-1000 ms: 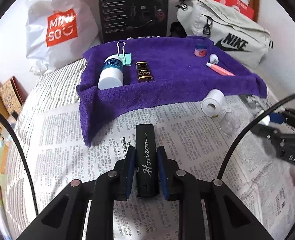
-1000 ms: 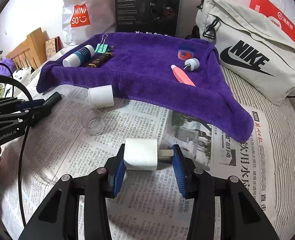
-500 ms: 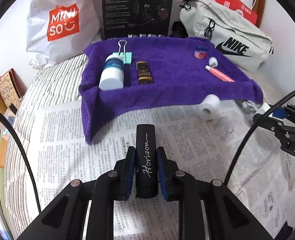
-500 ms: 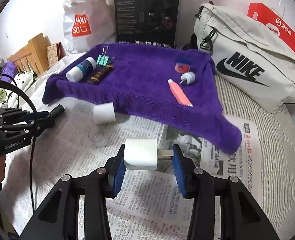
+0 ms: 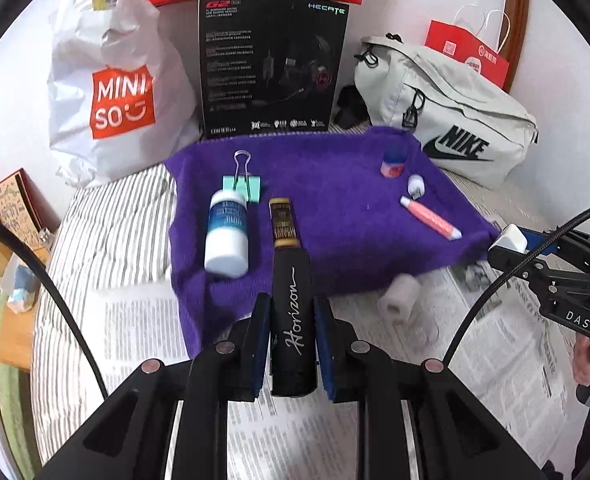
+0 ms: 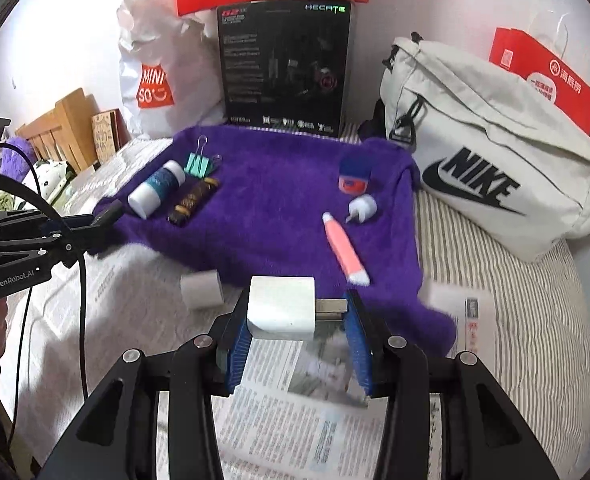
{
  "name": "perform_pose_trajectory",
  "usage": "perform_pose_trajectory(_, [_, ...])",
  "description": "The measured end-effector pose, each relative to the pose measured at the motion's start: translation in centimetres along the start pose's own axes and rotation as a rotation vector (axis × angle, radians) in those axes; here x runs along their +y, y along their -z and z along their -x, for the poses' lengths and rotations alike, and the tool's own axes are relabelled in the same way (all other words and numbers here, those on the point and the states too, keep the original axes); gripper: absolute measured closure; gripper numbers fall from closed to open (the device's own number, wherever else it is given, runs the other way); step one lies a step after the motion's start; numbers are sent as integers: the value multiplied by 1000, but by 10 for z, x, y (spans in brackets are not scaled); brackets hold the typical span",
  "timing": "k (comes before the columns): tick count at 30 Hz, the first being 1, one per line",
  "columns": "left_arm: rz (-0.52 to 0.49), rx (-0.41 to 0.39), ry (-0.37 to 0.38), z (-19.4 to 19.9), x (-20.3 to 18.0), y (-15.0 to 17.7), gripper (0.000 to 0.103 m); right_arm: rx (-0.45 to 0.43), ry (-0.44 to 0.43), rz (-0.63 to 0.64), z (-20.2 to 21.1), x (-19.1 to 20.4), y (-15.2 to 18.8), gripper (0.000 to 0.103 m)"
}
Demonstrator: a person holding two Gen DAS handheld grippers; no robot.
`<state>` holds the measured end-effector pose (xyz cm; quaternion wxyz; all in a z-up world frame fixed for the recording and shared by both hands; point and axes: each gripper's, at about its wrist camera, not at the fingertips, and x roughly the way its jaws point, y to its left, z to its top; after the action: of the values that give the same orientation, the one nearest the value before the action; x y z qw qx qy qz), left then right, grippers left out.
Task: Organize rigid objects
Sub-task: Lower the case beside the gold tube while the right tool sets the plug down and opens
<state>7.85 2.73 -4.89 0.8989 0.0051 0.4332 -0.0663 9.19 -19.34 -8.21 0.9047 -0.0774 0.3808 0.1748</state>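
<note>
My left gripper (image 5: 293, 310) is shut on a black tube marked "Horizon" (image 5: 294, 320), held above the newspaper near the purple towel's (image 5: 335, 208) front edge. My right gripper (image 6: 297, 308) is shut on a white plug charger (image 6: 281, 307), its prongs pressed against the right pad. On the towel lie a white bottle (image 5: 228, 234), a green binder clip (image 5: 243, 184), a dark gold-banded tube (image 5: 283, 224), a pink tube (image 5: 429, 218), a small white cap (image 5: 415, 185) and a little blue-lidded jar (image 5: 393, 162). A white roll (image 6: 202, 288) rests on the newspaper.
Behind the towel stand a white Miniso bag (image 5: 111, 92), a black headset box (image 5: 271, 64) and a grey Nike bag (image 5: 447, 120). A red paper bag (image 6: 543, 76) leans at the right. Newspaper (image 6: 295, 420) covers the striped bed. A wooden shelf (image 6: 59, 132) stands left.
Both grippers have risen with their objects and the view now reaches farther over the towel. The black tube now overlaps the towel's front edge in the left wrist view.
</note>
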Motion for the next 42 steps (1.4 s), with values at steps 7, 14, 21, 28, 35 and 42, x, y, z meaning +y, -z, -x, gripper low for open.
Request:
perform_pose_trajectory(7, [17, -4, 16, -10, 4, -24, 82, -4, -17, -12, -17, -10, -27, 60])
perform_pose_trajectory(14, [33, 5, 8, -21, 12, -33, 82, 33, -25, -23, -54, -17, -47, 60])
perform_pose_trajectory(21, [52, 23, 12, -32, 18, -35, 82, 121, -44, -35, -93, -18, -48, 60])
perform_pose_trajectory(28, [68, 42, 20, -43, 24, -34, 82, 166, -44, -32, -106, -16, -50, 59])
perform_pose_trajectory(35, [61, 41, 33, -44, 23, -34, 82, 197, -56, 16, -113, -5, -54, 59])
perform_pose_trajectory(42, [55, 41, 41, -44, 23, -34, 82, 214, -40, 16, -124, -3, -55, 59])
